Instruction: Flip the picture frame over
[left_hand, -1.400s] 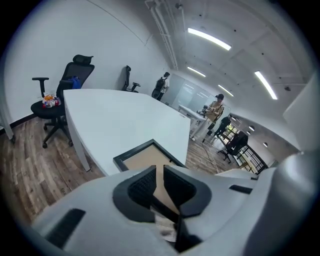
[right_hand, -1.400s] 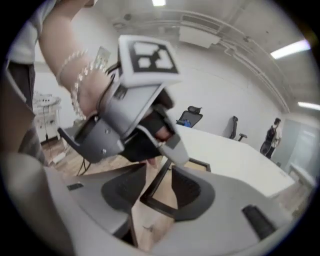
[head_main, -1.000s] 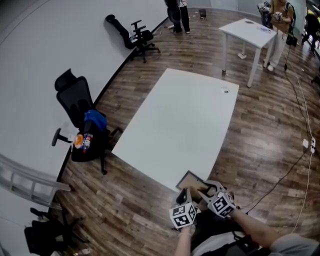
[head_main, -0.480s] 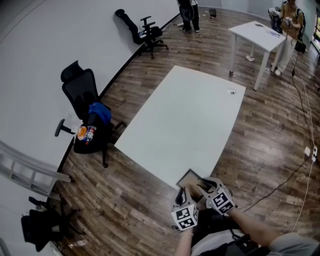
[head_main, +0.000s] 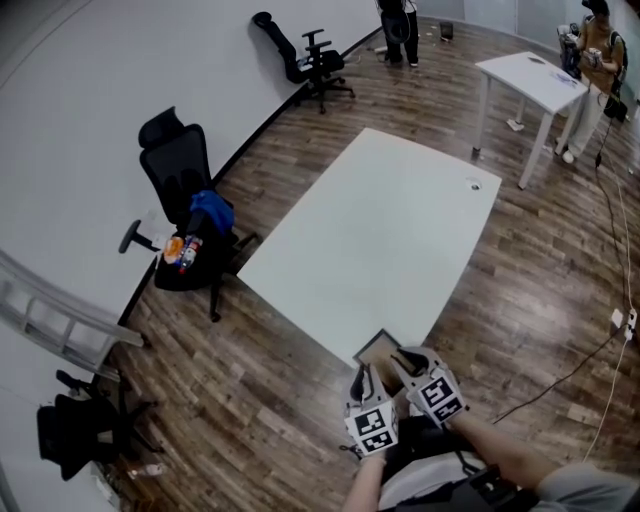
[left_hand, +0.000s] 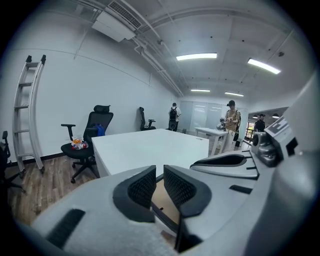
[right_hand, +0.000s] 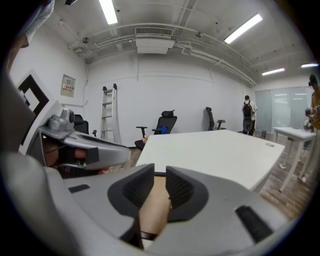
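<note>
One wide wood-plank floor (head_main: 250, 400) runs under everything, bounded on the left by a plain white wall. On it, mid-room, stands a long white counter (head_main: 380, 240), its top bare but for a small round fitting near the far right corner. A ladder (head_main: 60, 320) leans at the left wall. Beside the counter's left edge is a black office chair (head_main: 185, 165) with a blue cloth (head_main: 212, 210) and some orange packets on its seat; a second black chair (head_main: 305, 60) stands farther back by the wall. A smaller white table (head_main: 535, 75) is at the far right, with a person standing next to it. A dark cable (head_main: 590, 360) trails over the floor on the right.

The picture frame (head_main: 381, 349) is at the counter's near corner, brown backing showing inside a dark rim. Whether its far edge rests on the counter cannot be made out.

The left tool (head_main: 364, 380) grips the frame's near-left edge: in the left gripper view the ribbed pads sit close together with the dark rim and brown backing between them. The right tool (head_main: 400, 362) is just beside it on the near-right edge; its jaws are closing, and in the right gripper view the brown backing fills the narrow gap between the pads, which lie against it. The two tools stand side by side, their marker cubes almost touching.
</note>
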